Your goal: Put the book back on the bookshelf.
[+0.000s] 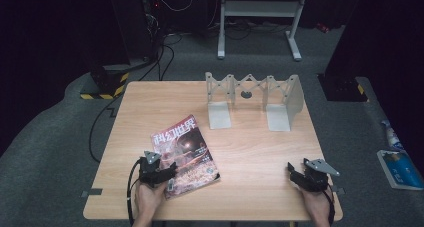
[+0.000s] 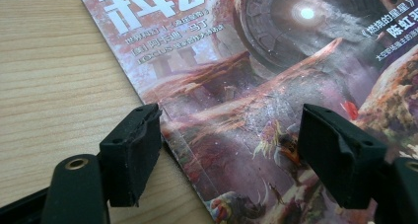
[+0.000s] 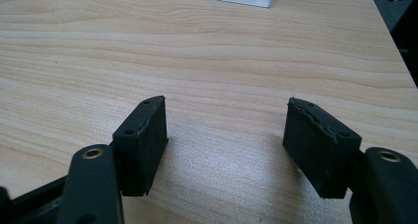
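One magazine (image 1: 185, 154) near the tabletop (image 1: 255, 152) front-left corner. One white folding rack (image 1: 254, 99) along the far edge, with two flat feet. Two tools: left tool (image 1: 167, 173) at the magazine's near end, right tool (image 1: 296, 173) by the front-right corner, each with jaws spread. Two hands at the front edge. One blue-and-white packet (image 1: 399, 168) on the floor past the right edge.

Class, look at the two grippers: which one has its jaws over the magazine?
The left gripper: its open jaws straddle the magazine at its near edge. The right gripper, also open, sits over bare table, well apart from the magazine.
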The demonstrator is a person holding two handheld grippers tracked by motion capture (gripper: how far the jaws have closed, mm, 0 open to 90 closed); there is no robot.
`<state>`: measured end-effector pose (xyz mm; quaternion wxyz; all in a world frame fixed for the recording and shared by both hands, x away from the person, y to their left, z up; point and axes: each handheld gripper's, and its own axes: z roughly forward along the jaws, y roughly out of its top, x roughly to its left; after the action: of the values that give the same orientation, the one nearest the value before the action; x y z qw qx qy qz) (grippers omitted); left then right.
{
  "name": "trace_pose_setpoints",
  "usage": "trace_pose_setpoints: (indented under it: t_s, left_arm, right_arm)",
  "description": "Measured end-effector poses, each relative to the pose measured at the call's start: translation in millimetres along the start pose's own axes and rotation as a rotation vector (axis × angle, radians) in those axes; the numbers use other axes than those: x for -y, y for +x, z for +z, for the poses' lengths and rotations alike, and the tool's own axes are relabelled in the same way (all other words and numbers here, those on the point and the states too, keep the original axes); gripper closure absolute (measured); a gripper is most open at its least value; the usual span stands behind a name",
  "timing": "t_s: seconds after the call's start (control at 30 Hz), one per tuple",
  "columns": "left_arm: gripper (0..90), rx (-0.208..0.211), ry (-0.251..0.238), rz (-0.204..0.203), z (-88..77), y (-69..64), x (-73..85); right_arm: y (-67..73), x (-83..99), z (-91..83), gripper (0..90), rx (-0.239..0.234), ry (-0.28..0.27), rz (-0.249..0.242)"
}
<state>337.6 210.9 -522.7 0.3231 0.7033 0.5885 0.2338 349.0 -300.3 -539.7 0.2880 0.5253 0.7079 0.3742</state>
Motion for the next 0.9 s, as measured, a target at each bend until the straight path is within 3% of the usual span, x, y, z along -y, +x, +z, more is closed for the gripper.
trace_pose_setpoints:
  t_s: [0.9]
  left_arm:
    - [24.8, 0.04, -0.005, 0.03, -8.2, -15.7, 9.7]
  right_arm:
    - [0.0, 0.1, -0.1, 32.9, -0.001, 0.0, -0.002]
